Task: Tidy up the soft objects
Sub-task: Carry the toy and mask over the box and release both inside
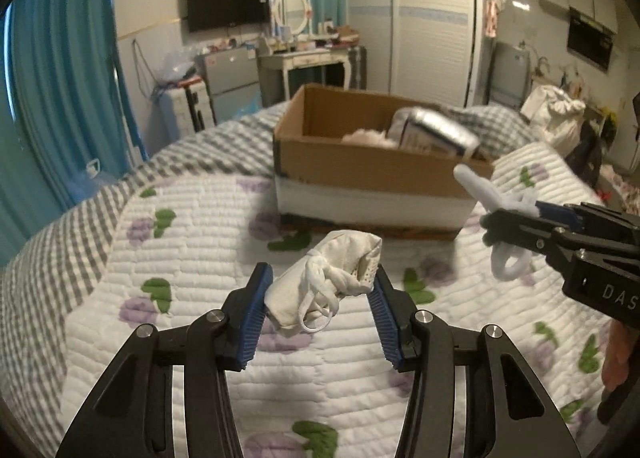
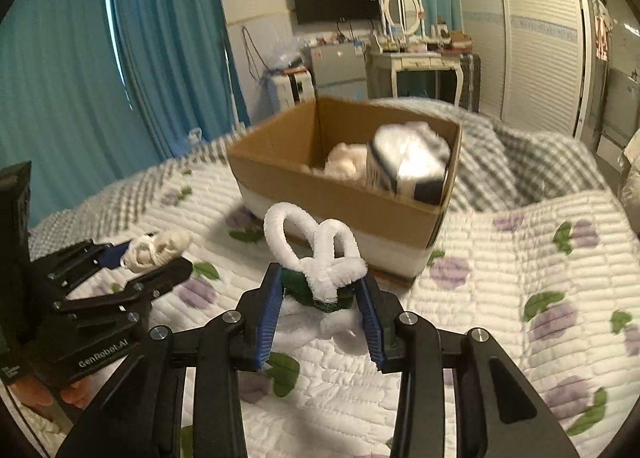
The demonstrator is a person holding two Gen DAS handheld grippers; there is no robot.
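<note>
My left gripper [image 1: 320, 290] is shut on a cream cloth bundle with white cords [image 1: 324, 282], held above the quilt; it shows in the right wrist view [image 2: 158, 248] too. My right gripper [image 2: 322, 294] is shut on a white fuzzy pipe-cleaner flower with a green stem [image 2: 320, 254], also seen in the left wrist view [image 1: 496, 214]. An open cardboard box [image 1: 380, 166] stands on the bed ahead, also in the right wrist view [image 2: 332, 194]. It holds a white fluffy item [image 2: 346, 162] and a silver-and-white pack [image 2: 408, 162].
The bed has a white quilt with purple flowers [image 1: 192, 258] and a grey checked blanket [image 2: 500, 162] behind the box. Teal curtains [image 1: 60, 70] hang at the left. A dresser with mirror [image 1: 296, 38] and wardrobe [image 1: 432, 18] stand beyond.
</note>
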